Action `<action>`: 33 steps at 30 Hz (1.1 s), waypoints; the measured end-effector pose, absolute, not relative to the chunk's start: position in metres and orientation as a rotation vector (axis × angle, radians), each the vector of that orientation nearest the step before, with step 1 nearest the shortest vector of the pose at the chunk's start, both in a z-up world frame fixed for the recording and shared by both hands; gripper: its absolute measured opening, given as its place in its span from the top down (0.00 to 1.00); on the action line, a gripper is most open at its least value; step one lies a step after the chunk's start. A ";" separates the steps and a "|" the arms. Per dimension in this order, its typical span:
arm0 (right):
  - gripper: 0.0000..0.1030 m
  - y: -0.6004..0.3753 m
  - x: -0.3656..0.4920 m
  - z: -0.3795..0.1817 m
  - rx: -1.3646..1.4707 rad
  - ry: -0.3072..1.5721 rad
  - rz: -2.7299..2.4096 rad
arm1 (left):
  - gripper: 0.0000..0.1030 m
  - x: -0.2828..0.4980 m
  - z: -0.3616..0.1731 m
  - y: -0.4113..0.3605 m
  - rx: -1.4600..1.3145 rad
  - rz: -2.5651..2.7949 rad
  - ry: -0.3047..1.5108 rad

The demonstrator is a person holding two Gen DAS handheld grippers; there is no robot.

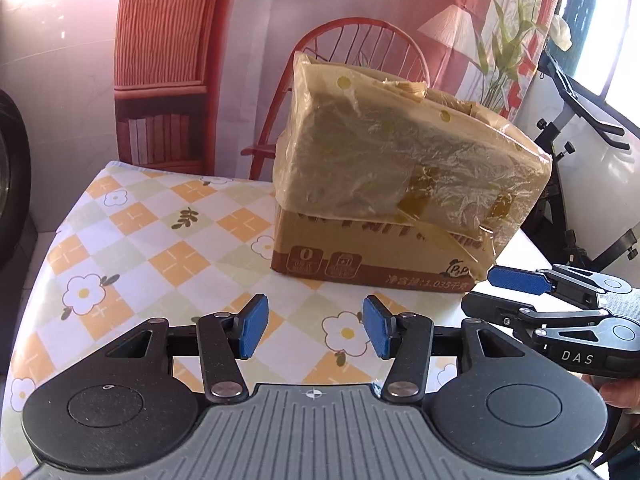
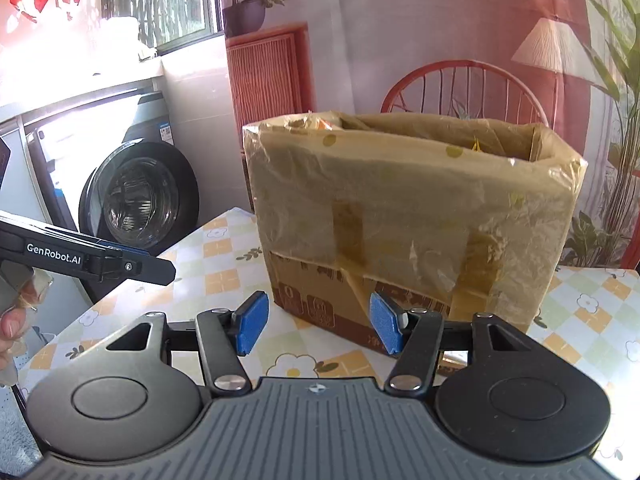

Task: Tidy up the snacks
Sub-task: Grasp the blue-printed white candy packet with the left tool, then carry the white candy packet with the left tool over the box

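From the left wrist, the left gripper [image 1: 315,326] stands released with nothing between its blue pads; the cardboard box [image 1: 400,184], wrapped in plastic film, sits ahead and slightly right on the checked tablecloth [image 1: 152,240]. The right gripper [image 1: 516,292] shows at far right.

From the right wrist, the right gripper [image 2: 318,326] is released too, empty, with the box [image 2: 412,216] just ahead, its top open.
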State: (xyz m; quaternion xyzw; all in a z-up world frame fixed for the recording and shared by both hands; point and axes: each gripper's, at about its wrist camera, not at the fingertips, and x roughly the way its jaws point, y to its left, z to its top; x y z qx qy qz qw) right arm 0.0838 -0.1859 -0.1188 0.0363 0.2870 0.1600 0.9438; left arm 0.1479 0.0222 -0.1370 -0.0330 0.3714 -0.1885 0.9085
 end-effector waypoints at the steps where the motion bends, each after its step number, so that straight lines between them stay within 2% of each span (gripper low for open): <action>1: 0.42 -0.183 0.083 -0.128 0.073 0.618 0.340 | 0.47 0.145 -0.145 0.022 -0.070 -0.387 0.785; 10: 0.42 -0.157 0.077 -0.174 -0.043 0.807 0.442 | 0.48 0.140 -0.197 0.022 -0.162 -0.411 0.935; 25: 0.43 -0.128 0.081 -0.211 -0.112 0.899 0.606 | 0.50 0.143 -0.233 0.008 -0.209 -0.464 1.039; 29: 0.41 -0.128 0.081 -0.213 -0.102 0.891 0.628 | 0.60 0.143 -0.236 0.004 -0.211 -0.511 1.045; 33: 0.51 -0.132 0.081 -0.213 -0.089 0.879 0.628 | 0.64 0.143 -0.234 0.002 -0.199 -0.526 1.031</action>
